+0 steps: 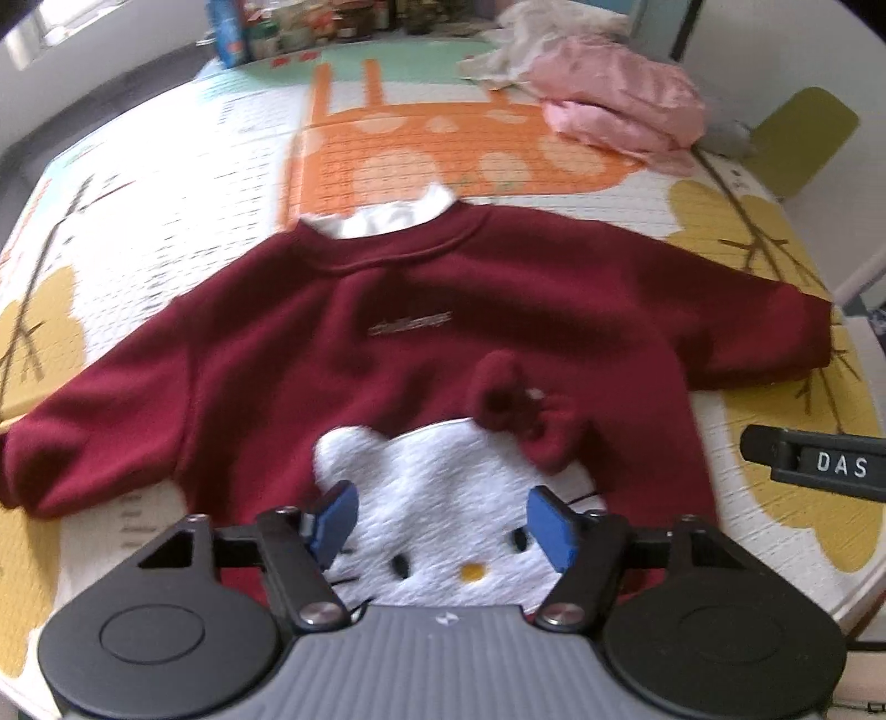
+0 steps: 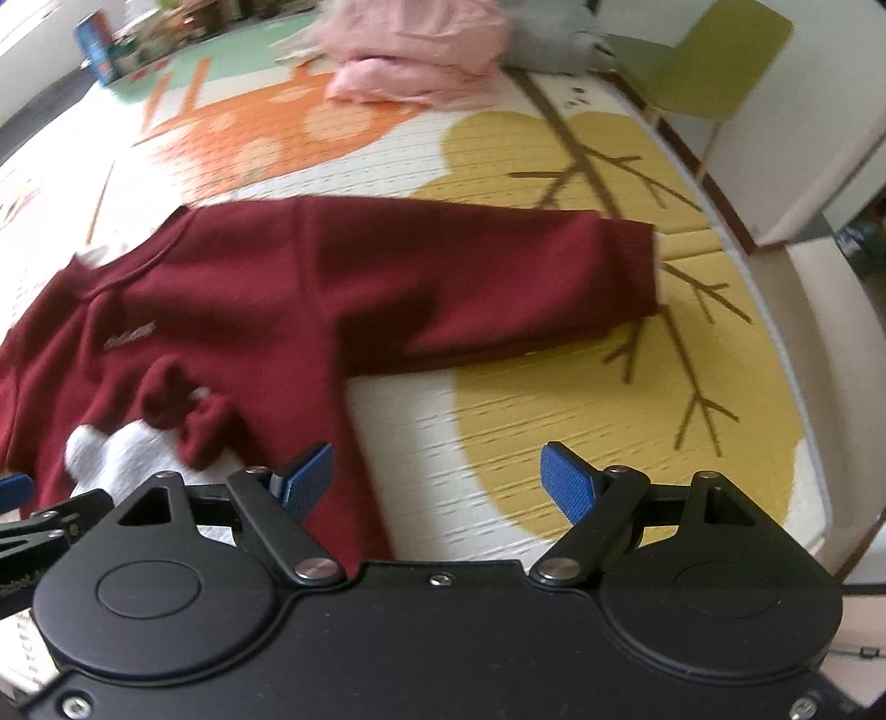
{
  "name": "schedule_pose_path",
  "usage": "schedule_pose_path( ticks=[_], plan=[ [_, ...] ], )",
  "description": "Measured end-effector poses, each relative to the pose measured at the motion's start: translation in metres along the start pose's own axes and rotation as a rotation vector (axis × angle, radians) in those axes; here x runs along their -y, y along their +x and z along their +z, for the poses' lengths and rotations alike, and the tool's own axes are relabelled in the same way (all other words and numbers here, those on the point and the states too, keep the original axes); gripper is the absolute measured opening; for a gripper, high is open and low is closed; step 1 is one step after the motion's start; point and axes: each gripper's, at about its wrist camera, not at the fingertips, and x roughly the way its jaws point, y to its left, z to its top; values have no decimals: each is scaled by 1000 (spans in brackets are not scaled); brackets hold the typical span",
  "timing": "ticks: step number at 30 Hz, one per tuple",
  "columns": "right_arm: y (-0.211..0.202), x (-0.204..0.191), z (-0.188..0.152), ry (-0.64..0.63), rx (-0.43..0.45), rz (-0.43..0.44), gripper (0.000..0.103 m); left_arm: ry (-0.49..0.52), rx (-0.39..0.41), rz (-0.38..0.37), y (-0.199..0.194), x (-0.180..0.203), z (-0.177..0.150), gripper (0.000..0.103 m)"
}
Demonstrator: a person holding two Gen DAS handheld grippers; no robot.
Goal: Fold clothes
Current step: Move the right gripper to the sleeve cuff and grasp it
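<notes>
A dark red child's sweatshirt [image 1: 343, 354] lies flat, face up, on a patterned mat [image 1: 166, 166], sleeves spread to both sides. It has a white collar, a white cat face patch [image 1: 443, 515] and a red bow [image 1: 520, 410]. My left gripper [image 1: 443, 523] is open, hovering over the cat face near the hem, holding nothing. In the right wrist view the sweatshirt [image 2: 266, 288] fills the left half, its sleeve cuff [image 2: 637, 266] reaching right. My right gripper [image 2: 437, 482] is open above the garment's right edge and the mat [image 2: 609, 415]. Its body [image 1: 819, 462] shows at the left view's right edge.
A pile of pink clothes [image 1: 614, 105] lies at the mat's far side, also seen as pink clothes [image 2: 415, 50]. Jars and a blue can [image 1: 232, 33] stand at the far left. A green chair [image 2: 714, 61] stands beyond the mat's right edge.
</notes>
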Motion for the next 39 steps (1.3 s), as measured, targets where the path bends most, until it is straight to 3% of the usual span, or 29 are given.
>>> schedule_pose_path(
  ticks=[9,16,25,27,34,39],
  plan=[
    [12,45,19,95,26,-42,80,90,10,-60,17,36,19,68],
    [23,74,33,138,57,-38,80,115,74,-153,25,53,35,68],
    [39,108,51,199,92,-56,77,237,189,-269,43,83,54,68],
    [43,113,55,209,94,-60,74,224,177,-294,51,83,59,64],
    [61,135,62,260,78,-68,67,233,149,-278,73,83,65,25],
    [71,145,64,286,66,-62,65,247,148,-292,78,87,68,15]
  ],
)
